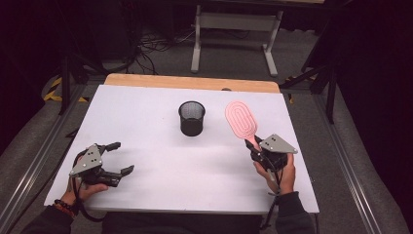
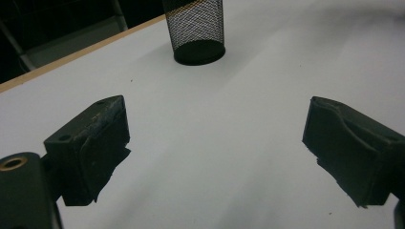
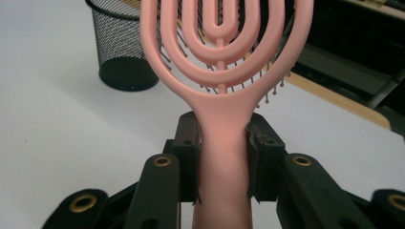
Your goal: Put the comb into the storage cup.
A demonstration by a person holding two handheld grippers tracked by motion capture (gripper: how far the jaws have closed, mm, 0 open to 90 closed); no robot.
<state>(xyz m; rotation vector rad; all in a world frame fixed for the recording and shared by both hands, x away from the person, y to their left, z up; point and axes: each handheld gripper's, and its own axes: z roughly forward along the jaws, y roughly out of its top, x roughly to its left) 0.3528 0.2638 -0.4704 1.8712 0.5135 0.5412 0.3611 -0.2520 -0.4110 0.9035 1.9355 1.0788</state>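
Pink looped-plastic hairbrush (image 3: 223, 71) near round black wire-mesh cup (image 1: 191, 118).

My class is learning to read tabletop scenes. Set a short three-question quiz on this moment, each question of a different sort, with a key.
1. True or false: the left tool is holding something.
2. Which part of the pink hairbrush does the right tool grip? A) the head B) the handle C) the bristles
3. Fill in: the black mesh cup stands ____ on the white table.

Key
1. False: its jaws stand wide apart over bare table.
2. B: the jaws close on the handle, just below the head.
3. Upright, its open mouth facing up.
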